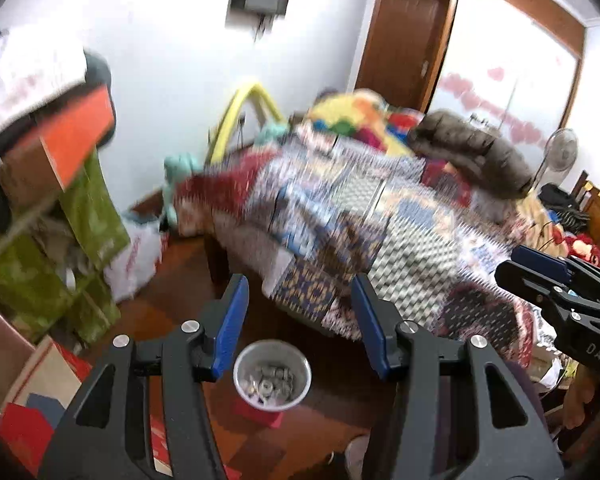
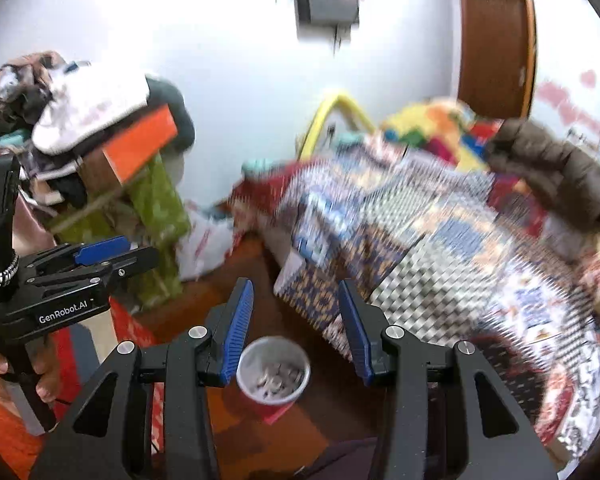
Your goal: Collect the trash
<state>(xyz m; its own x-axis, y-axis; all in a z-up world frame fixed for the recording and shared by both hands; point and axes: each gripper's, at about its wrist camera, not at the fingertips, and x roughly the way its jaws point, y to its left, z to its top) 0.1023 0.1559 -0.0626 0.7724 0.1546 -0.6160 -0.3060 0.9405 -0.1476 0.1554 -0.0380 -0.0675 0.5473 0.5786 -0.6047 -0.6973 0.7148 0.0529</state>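
A red cup (image 1: 272, 380) with a white inside holds small grey and white scraps. It stands on the wooden floor, on a red flat thing, and also shows in the right wrist view (image 2: 273, 378). My left gripper (image 1: 300, 324) is open and empty, held above the cup. My right gripper (image 2: 296, 324) is open and empty, also above the cup. Each gripper shows in the other's view: the right one (image 1: 556, 280) at the right edge, the left one (image 2: 96, 258) at the left. Both views are blurred.
A bed with a patchwork quilt (image 1: 380, 220) fills the right side, with a brown jacket (image 1: 468, 148) on it. Piled boxes and clothes (image 1: 60, 152) stand at the left. A white plastic bag (image 1: 140, 256) lies by the wall. A brown door (image 1: 404, 36) is behind.
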